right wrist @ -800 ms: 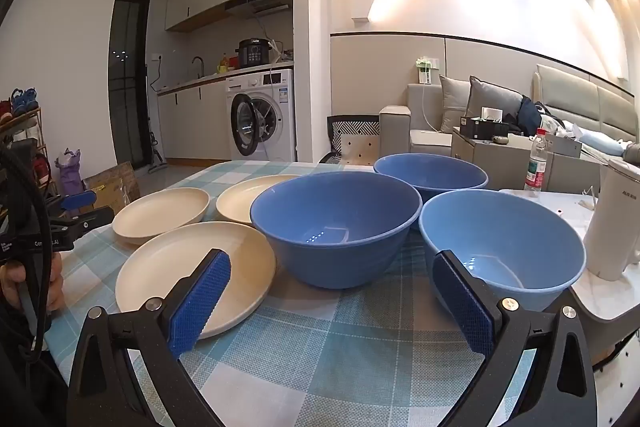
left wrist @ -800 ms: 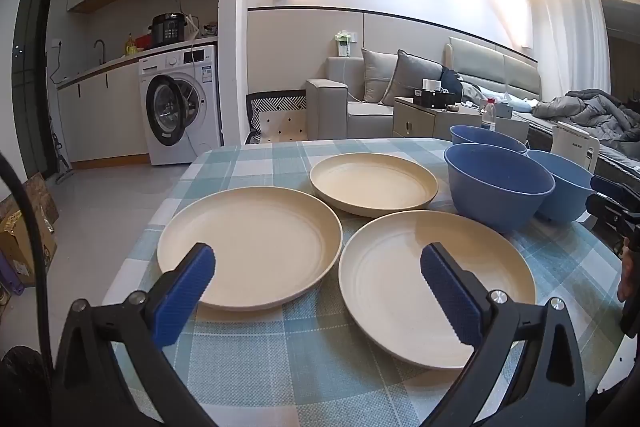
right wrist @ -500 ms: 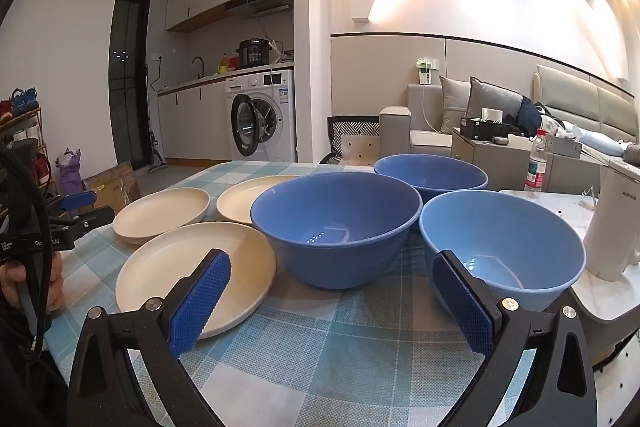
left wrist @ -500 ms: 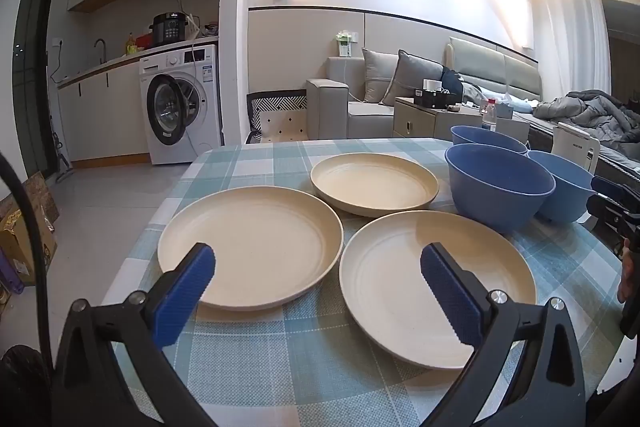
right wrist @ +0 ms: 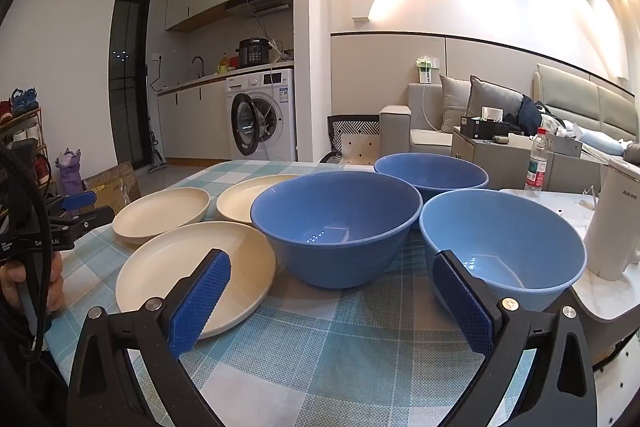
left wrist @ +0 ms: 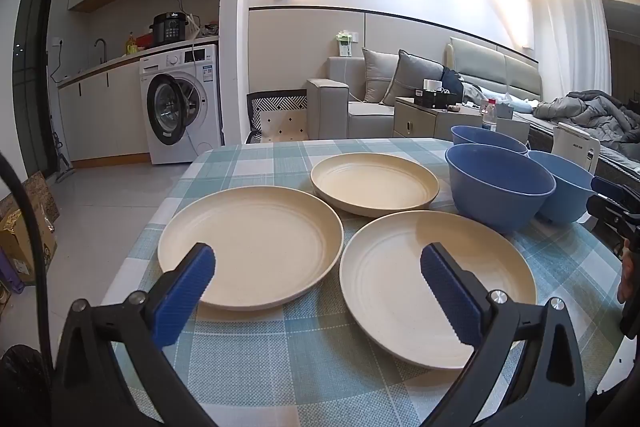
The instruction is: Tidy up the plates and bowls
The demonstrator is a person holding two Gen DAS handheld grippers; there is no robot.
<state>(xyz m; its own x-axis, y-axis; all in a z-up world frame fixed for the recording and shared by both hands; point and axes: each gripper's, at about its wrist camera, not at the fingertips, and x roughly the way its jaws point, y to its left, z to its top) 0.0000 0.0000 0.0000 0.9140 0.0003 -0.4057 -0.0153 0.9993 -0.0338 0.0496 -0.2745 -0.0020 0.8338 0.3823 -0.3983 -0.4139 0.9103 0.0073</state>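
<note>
Three cream plates lie on the checked tablecloth: a near left plate (left wrist: 256, 243), a near right plate (left wrist: 432, 279) and a far plate (left wrist: 374, 183). Three blue bowls stand to their right: a middle bowl (right wrist: 336, 223), a far bowl (right wrist: 432, 173) and a right bowl (right wrist: 500, 247). My left gripper (left wrist: 318, 287) is open and empty, just in front of the two near plates. My right gripper (right wrist: 330, 301) is open and empty, in front of the middle and right bowls. The left gripper also shows at the left of the right wrist view (right wrist: 76, 215).
A white electric kettle (right wrist: 616, 223) stands on a white surface right of the bowls. The table edge (left wrist: 168, 195) drops to the floor on the left. A sofa (left wrist: 360, 107), cabinet and washing machine (left wrist: 180, 107) stand beyond the table.
</note>
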